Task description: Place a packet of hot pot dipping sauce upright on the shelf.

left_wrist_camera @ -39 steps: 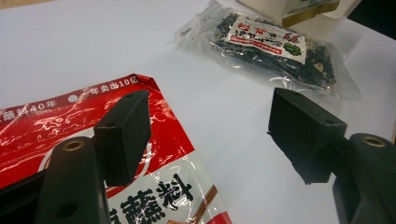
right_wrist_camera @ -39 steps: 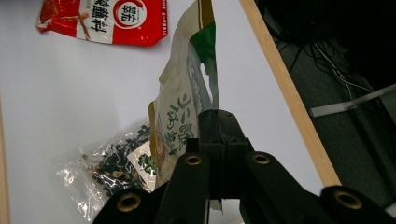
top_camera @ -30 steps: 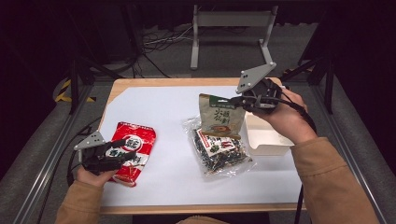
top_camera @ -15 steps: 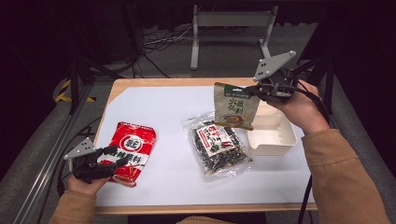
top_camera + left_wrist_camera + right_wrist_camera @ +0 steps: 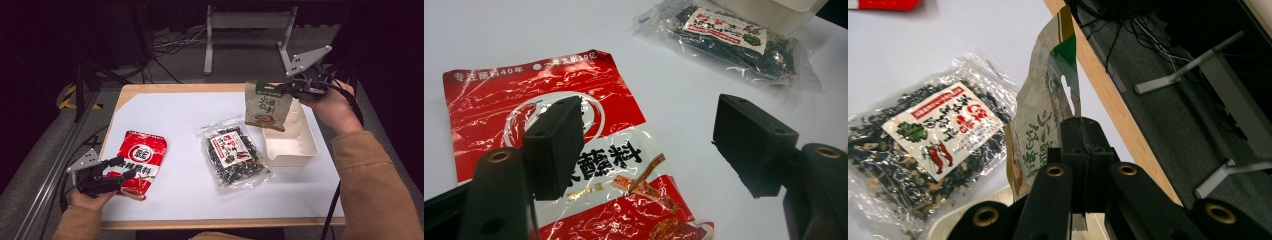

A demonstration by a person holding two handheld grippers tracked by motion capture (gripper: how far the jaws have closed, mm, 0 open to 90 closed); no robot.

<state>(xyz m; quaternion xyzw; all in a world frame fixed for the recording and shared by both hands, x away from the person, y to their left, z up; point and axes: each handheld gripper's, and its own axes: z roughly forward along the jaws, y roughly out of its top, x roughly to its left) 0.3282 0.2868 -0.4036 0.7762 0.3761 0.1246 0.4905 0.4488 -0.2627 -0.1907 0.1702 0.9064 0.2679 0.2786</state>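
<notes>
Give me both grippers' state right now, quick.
Left gripper: open, jaws over the red pouch, holding nothing.
Right gripper: shut on the green pouch, held above the white tray.

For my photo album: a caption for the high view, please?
Right gripper lifts green pouch over white bin.

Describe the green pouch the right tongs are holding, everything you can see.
The green pouch is a flat, glossy foil-like packet, beige with a green top band, dark lettering and a picture near its bottom. It hangs upright in the air, pinched at its top edge by the shut right tongs, its lower end just above the white bin. The right gripper view shows it edge-on and slightly creased. Nothing else touches it.
</notes>
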